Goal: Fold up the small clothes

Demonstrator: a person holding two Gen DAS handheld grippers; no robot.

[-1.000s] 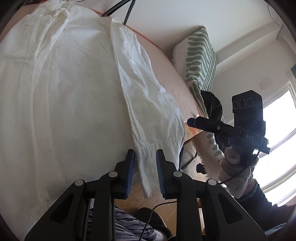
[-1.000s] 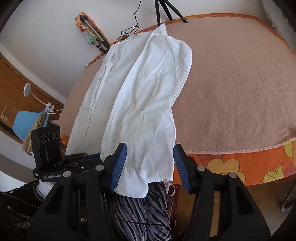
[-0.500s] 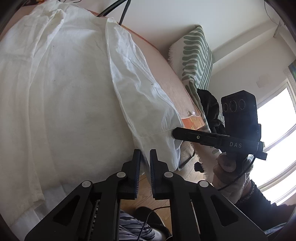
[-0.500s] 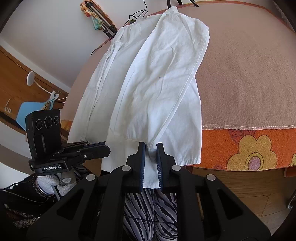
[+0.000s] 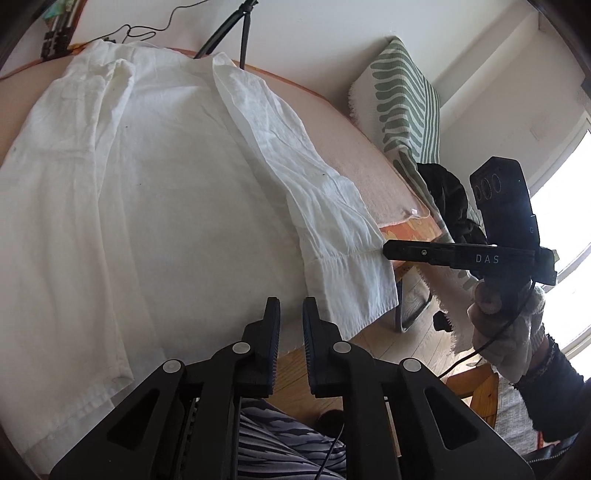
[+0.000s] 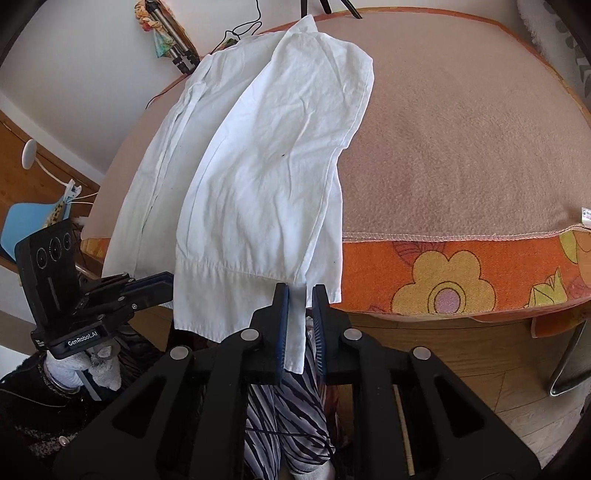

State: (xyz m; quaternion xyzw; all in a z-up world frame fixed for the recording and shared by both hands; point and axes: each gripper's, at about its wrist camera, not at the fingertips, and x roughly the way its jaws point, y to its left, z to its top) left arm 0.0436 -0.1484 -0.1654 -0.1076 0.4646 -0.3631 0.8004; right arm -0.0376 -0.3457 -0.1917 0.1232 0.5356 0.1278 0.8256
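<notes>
The shirt (image 6: 207, 155) lay lengthwise on the bed (image 6: 461, 147), collar toward 12 o'clock, its hem hanging over the bed's near edge at 6 o'clock. One sleeve (image 6: 273, 177) lay folded across the shirt's body, its cuff (image 6: 236, 299) draping past that edge. The right claw (image 6: 300, 325) stood at the cuff's 4 o'clock corner with cloth between its fingers. The left claw (image 6: 162, 286) sat at 9 o'clock of the cuff, at the shirt's hem. A cushion (image 5: 402, 99) stood behind the bed's far right corner, and tripod legs (image 5: 236, 33) rose beyond the collar.

Both wrist views face the bed's near edge, sharing the shirt (image 5: 155, 206).
</notes>
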